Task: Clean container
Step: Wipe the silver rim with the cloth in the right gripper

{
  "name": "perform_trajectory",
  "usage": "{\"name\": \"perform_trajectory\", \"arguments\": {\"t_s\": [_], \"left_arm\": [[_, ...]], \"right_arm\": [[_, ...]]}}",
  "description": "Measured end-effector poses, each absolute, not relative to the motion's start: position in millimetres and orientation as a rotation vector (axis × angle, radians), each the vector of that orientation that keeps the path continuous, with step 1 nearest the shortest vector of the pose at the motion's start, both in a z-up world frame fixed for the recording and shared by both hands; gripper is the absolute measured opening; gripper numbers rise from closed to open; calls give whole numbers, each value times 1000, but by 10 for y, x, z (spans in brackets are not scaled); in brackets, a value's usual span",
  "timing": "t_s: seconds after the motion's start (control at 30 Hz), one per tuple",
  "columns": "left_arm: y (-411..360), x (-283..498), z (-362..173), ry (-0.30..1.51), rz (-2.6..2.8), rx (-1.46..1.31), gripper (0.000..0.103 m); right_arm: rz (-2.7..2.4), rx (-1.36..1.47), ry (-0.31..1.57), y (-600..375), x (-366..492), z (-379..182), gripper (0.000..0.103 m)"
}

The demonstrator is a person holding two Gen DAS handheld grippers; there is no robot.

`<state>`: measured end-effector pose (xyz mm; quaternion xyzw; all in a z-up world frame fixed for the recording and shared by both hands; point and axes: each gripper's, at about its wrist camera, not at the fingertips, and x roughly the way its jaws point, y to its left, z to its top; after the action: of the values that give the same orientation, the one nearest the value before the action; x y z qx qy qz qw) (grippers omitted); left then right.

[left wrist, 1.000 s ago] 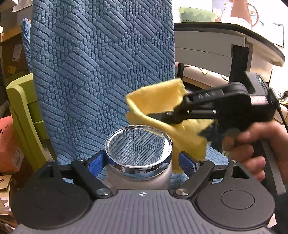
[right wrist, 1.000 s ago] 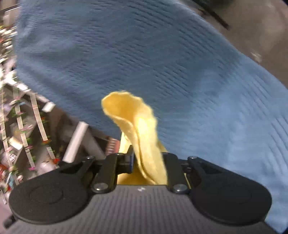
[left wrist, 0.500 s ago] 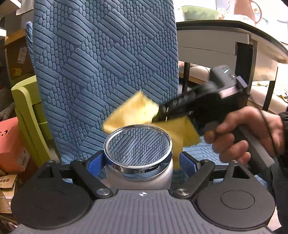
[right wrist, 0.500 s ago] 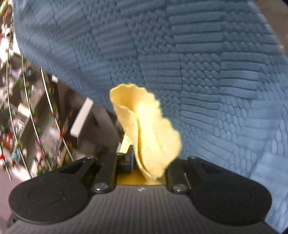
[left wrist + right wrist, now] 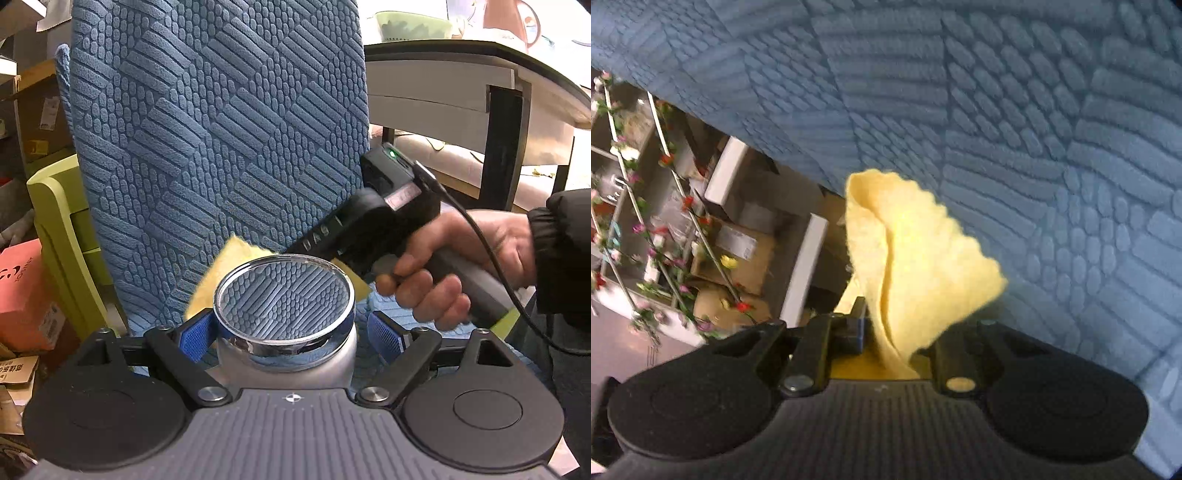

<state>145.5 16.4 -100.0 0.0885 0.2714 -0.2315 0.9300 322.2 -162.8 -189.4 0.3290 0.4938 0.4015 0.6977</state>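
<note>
My left gripper (image 5: pixel 291 332) is shut on a silver container (image 5: pixel 284 354) with a chrome rim and a clear lid that mirrors the blue chair. Its blue pads (image 5: pixel 192 338) press the container's sides. My right gripper (image 5: pixel 897 332) is shut on a yellow cloth (image 5: pixel 916 258). In the left wrist view the right gripper's black body (image 5: pixel 373 221) reaches in from the right, and the yellow cloth (image 5: pixel 218 273) lies just behind the container's far rim, partly hidden by it. Whether the cloth touches the rim is unclear.
A blue textured chair back (image 5: pixel 221 129) fills the view behind the container. A table (image 5: pixel 480 74) with a green bowl (image 5: pixel 413 26) stands at the right. A lime-green cabinet (image 5: pixel 55 221) and cardboard boxes (image 5: pixel 22 295) stand at the left.
The right gripper has carried the yellow cloth down and leftward, from beside and above the container to low behind its far rim. The left gripper and container have stayed still.
</note>
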Motion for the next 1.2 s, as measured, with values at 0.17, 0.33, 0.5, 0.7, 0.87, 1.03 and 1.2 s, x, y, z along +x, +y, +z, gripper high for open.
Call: {"name": "perform_trajectory", "arguments": {"t_s": [0.17, 0.33, 0.5, 0.7, 0.87, 1.03, 1.2], "left_arm": [[171, 1477, -1009, 565, -467, 167, 89], [135, 1498, -1049, 607, -475, 195, 89], [140, 1490, -1034, 610, -469, 189, 90], [119, 1476, -1006, 613, -453, 189, 90], [115, 1453, -992, 606, -444, 190, 90], [110, 1445, -973, 603, -442, 194, 90], [82, 1437, -932, 599, -436, 200, 90]], "right_arm": [[1026, 831, 1039, -1611, 3267, -1709, 19], [1007, 717, 1139, -1415, 3320, -1907, 19], [1093, 771, 1061, -1329, 3358, -1684, 20], [998, 771, 1111, -1391, 3311, -1835, 20], [959, 825, 1073, -1473, 3186, -1761, 19], [840, 820, 1092, -1614, 2997, -1886, 19], [788, 896, 1050, -1770, 2831, -1805, 19]]}}
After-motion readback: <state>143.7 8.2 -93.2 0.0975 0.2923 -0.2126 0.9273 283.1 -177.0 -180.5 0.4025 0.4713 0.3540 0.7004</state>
